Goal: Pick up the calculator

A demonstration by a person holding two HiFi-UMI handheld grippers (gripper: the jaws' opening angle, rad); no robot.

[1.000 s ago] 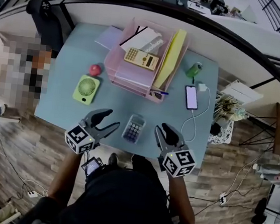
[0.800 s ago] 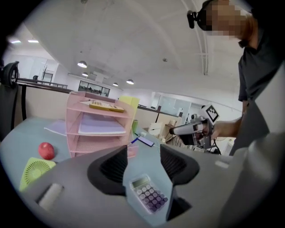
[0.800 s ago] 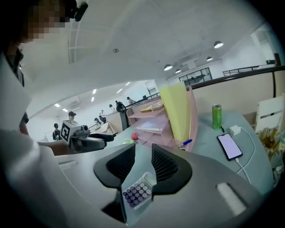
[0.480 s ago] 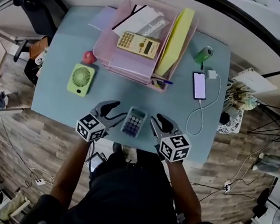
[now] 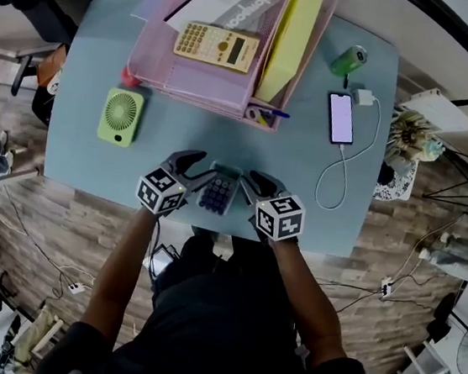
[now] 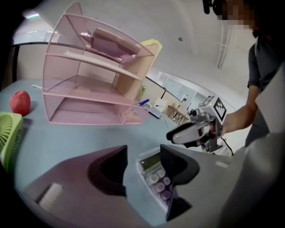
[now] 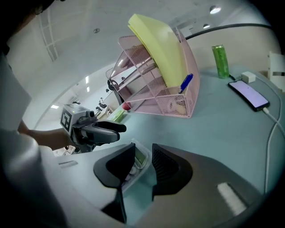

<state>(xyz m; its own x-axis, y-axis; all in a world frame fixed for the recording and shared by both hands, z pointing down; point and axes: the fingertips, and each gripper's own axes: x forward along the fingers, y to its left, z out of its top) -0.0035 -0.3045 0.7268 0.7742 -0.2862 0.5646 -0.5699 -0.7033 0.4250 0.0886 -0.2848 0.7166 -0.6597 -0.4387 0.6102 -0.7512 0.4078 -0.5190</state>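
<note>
A small clear-cased calculator [image 5: 216,192] with purple keys lies flat near the front edge of the blue-green table [image 5: 301,190]. My left gripper [image 5: 195,169] stands open on its left and my right gripper [image 5: 247,185] open on its right, both low over the table. In the left gripper view the calculator [image 6: 153,176] lies between the spread jaws of the left gripper [image 6: 143,153], partly hidden by the right jaw. In the right gripper view its end [image 7: 139,159] shows in the narrower gap of the right gripper [image 7: 143,151]. A second, yellow calculator [image 5: 216,46] rests on the pink organiser.
A pink mesh organiser [image 5: 186,91] with papers and a yellow folder [image 5: 290,36] stands at the back. A green fan [image 5: 121,115] lies left, with a red apple [image 6: 19,102] beside the organiser. A phone [image 5: 341,117] on a white cable and a green can [image 5: 348,60] are right.
Both grippers have closed in on the small calculator from either side, from well apart to flanking it closely. The head camera has dipped nearer the table.
</note>
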